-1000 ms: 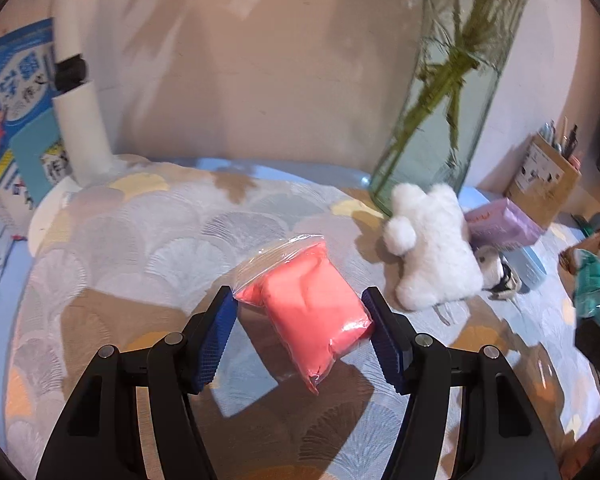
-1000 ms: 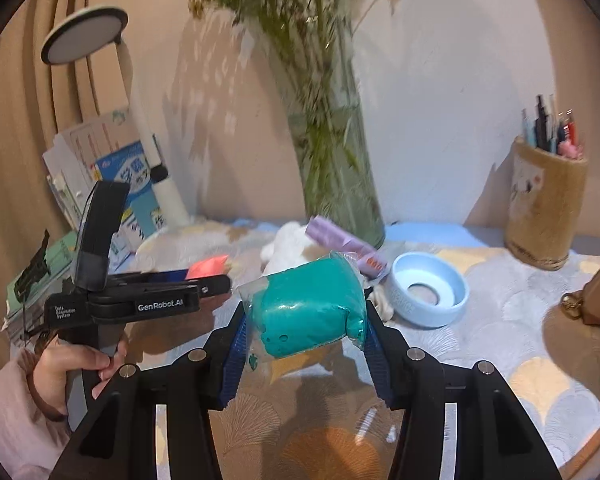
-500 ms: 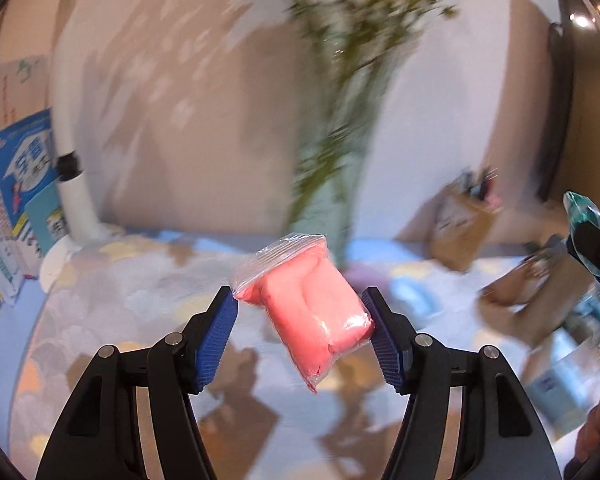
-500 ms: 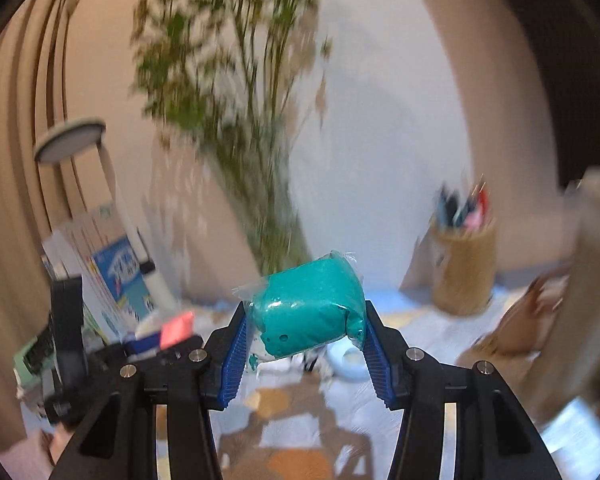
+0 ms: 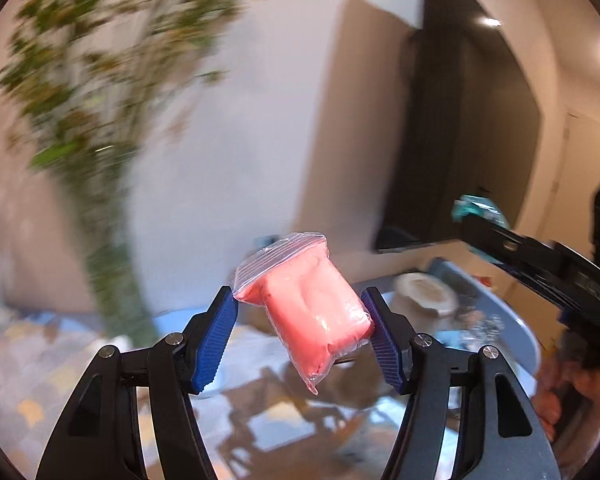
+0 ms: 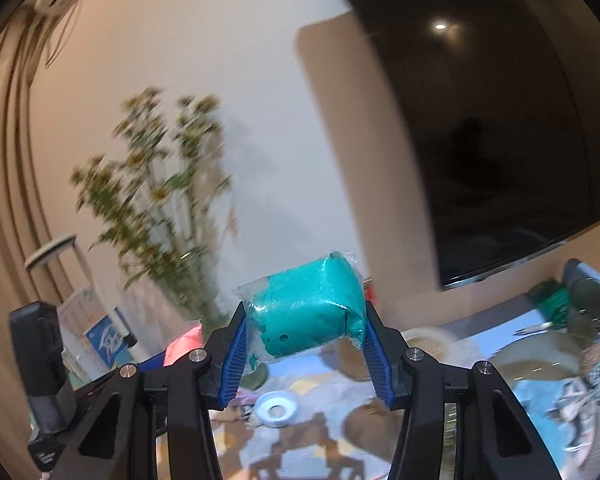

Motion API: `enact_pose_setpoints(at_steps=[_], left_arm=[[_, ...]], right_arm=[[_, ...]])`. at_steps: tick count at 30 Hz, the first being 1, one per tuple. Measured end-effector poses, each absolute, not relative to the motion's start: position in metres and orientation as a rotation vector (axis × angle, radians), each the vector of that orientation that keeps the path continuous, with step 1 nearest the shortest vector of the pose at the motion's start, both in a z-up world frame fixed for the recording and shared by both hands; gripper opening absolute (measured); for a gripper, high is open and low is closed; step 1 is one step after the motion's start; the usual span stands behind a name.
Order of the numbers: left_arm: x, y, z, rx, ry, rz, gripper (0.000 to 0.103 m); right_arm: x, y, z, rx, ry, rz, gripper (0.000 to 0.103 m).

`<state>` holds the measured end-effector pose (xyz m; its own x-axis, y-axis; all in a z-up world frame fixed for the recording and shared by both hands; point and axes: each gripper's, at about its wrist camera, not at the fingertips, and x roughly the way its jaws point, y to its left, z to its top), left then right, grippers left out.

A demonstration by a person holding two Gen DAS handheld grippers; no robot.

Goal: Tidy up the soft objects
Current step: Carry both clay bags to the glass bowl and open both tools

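lifted off the table since before: left gripper (image 5: 302, 330) clamping pink clay bag (image 5: 310, 306), right gripper (image 6: 305, 350) clamping teal clay bag (image 6: 306, 312); only right view shows, blurrily, perhaps a white ring (image 6: 277, 404).

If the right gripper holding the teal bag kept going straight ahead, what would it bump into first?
Probably nothing close: beyond the right gripper and its bagged teal clay lies open space, then the pale wall. Depth is unclear.
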<state>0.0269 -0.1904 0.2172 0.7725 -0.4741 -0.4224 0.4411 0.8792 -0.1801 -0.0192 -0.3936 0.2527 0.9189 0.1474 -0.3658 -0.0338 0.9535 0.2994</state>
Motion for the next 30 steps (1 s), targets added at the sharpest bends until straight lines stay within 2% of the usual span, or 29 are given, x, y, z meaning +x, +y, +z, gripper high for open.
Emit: enact_pose_setpoints(at_steps=[10,18,23,25,27,30], left_arm=[[0.01,-0.31,0.218,-0.009,0.521,-0.779,0.061],[0.007,-0.386,0.184,0.107,0.565,-0.848,0.062],[0.017,-0.419,0.16,0.188,0.58,-0.818,0.066],[0.018,-0.429,0.154,0.221,0.594,-0.817,0.069],[0.018,-0.437,0.148,0.247,0.616,-0.822,0.071],[0.02,-0.439,0.145,0.242,0.638,-0.829,0.076]], right_arm=[[-0.029,-0.508,0.256,0.354,0.446,-0.056,0.051],[-0.023,-0.58,0.214,0.381,0.574,-0.175,0.051],[-0.011,-0.603,0.186,0.402,0.644,-0.2,0.052],[-0.007,-0.608,0.177,0.411,0.664,-0.209,0.058],[-0.001,-0.614,0.169,0.438,0.687,-0.208,0.074],[-0.004,-0.619,0.166,0.436,0.697,-0.242,0.079]])
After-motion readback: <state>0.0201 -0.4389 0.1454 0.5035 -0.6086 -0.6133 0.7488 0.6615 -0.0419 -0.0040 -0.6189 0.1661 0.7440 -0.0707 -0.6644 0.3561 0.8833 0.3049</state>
